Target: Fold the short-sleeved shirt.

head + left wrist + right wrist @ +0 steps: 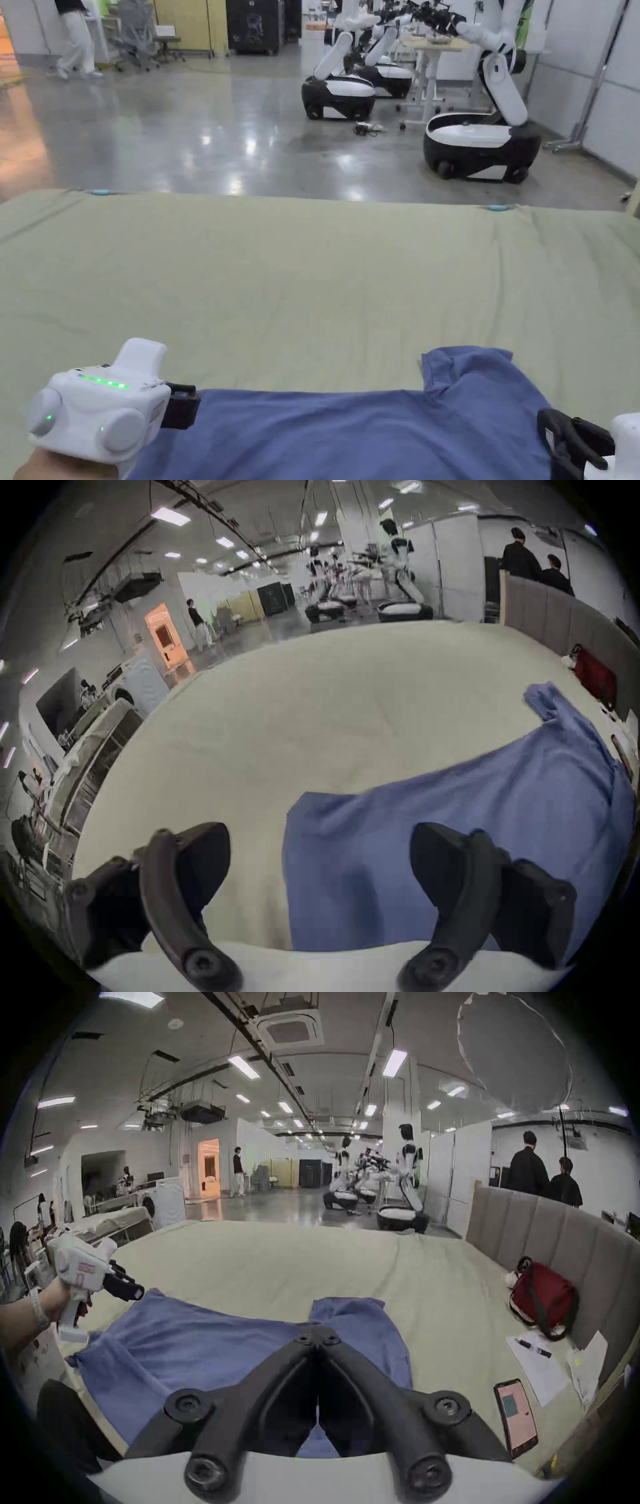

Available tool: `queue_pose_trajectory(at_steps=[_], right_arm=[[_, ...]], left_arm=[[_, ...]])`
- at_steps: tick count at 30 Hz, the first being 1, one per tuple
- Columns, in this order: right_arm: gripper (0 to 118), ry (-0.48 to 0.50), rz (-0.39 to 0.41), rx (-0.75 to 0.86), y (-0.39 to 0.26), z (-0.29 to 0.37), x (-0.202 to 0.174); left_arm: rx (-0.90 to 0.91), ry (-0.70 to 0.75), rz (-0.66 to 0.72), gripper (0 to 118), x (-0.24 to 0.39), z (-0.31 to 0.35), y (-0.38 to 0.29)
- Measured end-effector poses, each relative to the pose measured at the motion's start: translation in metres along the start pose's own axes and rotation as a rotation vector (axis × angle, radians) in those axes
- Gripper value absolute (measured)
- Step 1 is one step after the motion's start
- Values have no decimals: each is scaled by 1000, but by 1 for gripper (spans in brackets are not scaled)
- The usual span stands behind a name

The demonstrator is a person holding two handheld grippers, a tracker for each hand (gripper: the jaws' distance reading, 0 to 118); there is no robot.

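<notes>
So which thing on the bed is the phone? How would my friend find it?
Start at the padded grey headboard along the bed's right side. Below the dark red backpack and white paper sheets lies the flat black rectangular phone. It alone has a glowing pinkish screen.

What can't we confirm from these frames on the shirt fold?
- Right gripper: jaws closed together in the right gripper view; whether shirt cloth is pinched between them is hidden by the jaws themselves.
- Shirt's near part: cut off by the bottom edge in the head view; gripper bodies cover it in both gripper views.
- Left gripper: jaws wide apart over the shirt edge; contact with the bed unclear.
</notes>
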State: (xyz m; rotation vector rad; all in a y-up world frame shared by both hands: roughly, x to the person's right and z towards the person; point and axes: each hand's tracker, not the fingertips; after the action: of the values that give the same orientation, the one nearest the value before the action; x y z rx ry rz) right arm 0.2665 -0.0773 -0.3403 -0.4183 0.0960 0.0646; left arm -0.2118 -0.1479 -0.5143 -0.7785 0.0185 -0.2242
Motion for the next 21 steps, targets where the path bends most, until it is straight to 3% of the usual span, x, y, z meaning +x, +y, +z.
queue_pose_trajectory(at_steps=[4,6,8,9,10,11,12,14,15,18,21], right_arm=[[3,-50,14,-44,8,-18,24],[3,-77,-9,-76,13,-32,40],[3,-84,-40,-143,18,-55,58],[3,-94,-55,-181,21,-71,67],[5,-103,-65,-216,23,-86,75],[6,-109,-69,-277,26,-108,84],[16,-107,-86,-325,28,-128,92],[74,-44,-146,-406,28,-162,106],[91,-43,-157,-449,26,-181,110],[93,-122,-91,-518,13,-218,107],[91,-133,-115,-603,-3,-240,102]], left_arm=[[-78,20,-2,105,6,-36,13],[-125,16,-1,97,8,-55,13],[-185,-35,83,39,8,-61,7],[-174,-115,161,32,9,-59,4],[-134,-38,126,10,15,-51,4],[-118,-35,35,3,22,-42,6],[-113,-22,-19,3,28,-35,6],[-61,-35,-25,3,29,-18,7],[-62,-58,-3,3,27,-8,10],[-22,-72,-2,3,24,17,15],[-2,-81,-18,3,22,32,19]])
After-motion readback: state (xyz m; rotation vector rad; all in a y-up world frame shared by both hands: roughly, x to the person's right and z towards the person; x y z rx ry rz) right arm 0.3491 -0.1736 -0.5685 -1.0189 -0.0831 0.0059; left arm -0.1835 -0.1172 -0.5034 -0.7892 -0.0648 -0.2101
